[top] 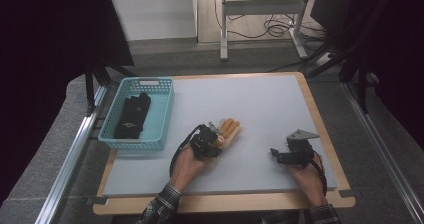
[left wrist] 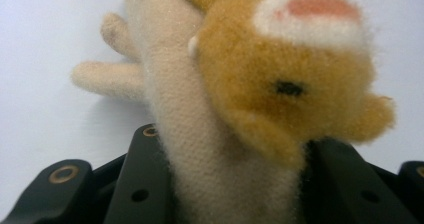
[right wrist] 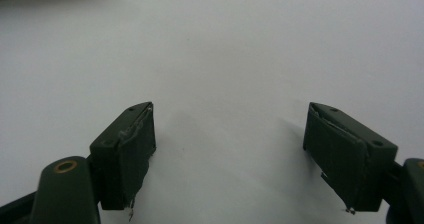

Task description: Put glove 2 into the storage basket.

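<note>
Clamping the plush glove point(left wrist: 220, 134), your left hand-held gripper point(top: 212, 143) has both black jaws pressed against its cream cuff, as the left gripper view shows, with the tan fuzzy animal face bulging just above them. From the high view, the glove lies on the grey surface point(top: 270, 104) near its middle, its orange and cream fingers pointing away from you past the jaws. Your left hand point(top: 187, 165) sits behind that hand-held gripper, the plaid sleeve coming in from the near edge.

Your right hand-held gripper point(right wrist: 227, 154) stands with its jaws well apart, nothing between them but bare grey surface. In the high view it rests low over the surface toward the right, well apart from the glove.

Off to the left, a teal basket point(top: 162, 119) sits on the corner of the surface with a black glove point(top: 132, 115) lying inside it.
</note>
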